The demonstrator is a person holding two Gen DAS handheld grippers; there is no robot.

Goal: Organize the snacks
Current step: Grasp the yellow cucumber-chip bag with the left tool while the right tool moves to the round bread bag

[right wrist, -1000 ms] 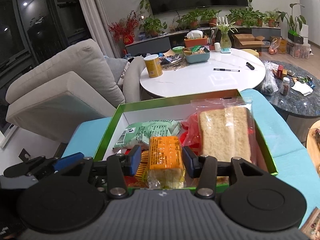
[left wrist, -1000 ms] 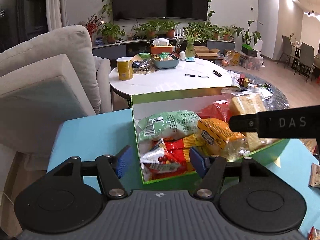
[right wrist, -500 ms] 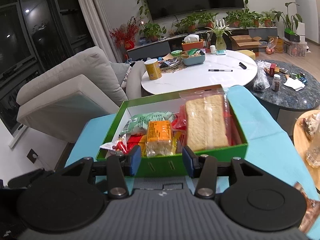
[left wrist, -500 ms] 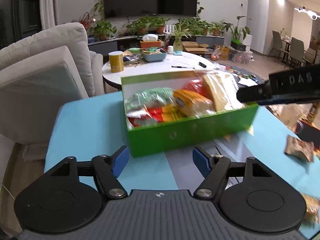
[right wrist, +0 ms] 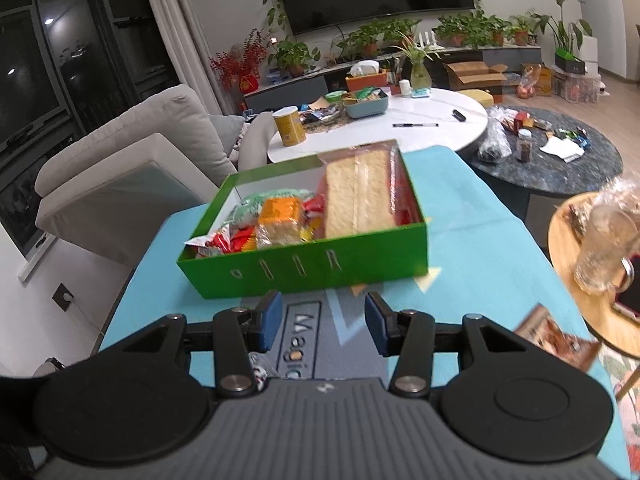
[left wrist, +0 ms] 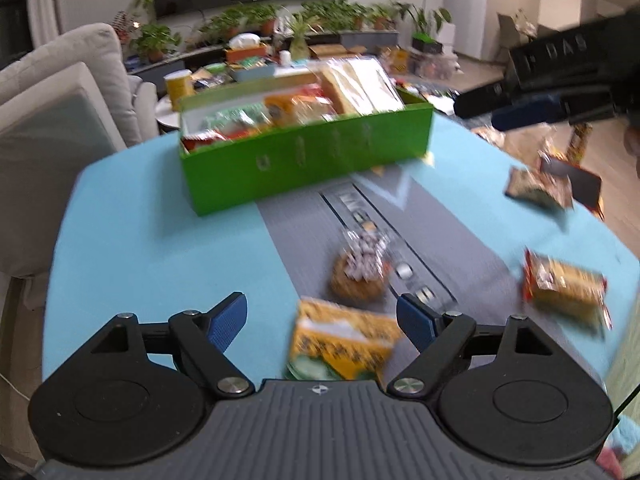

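Note:
A green box [left wrist: 304, 156] [right wrist: 308, 268] full of snack packs stands at the far side of the blue table. Loose snacks lie nearer: a yellow packet [left wrist: 344, 340] below my left gripper [left wrist: 320, 320], a round cookie pack [left wrist: 360, 272] just beyond it, a red-yellow packet [left wrist: 564, 284] and a dark packet [left wrist: 536, 188] to the right. The left jaws are opening, their pads wide apart and touching nothing. My right gripper [right wrist: 322, 320] hangs above the mat in front of the box, partly open with nothing between its pads. It also shows at the upper right [left wrist: 532, 112] of the left wrist view.
A grey armchair [right wrist: 128, 168] stands left of the table. Behind the box is a white round table [right wrist: 400, 128] with a yellow can, then a dark round table [right wrist: 560, 164]. A small wooden table [right wrist: 588, 276] with a glass mug stands at the right.
Both grippers drew back from the green box toward the near side of the table. The left jaws spread wider, and loose snacks came into its view. The right jaws kept their width.

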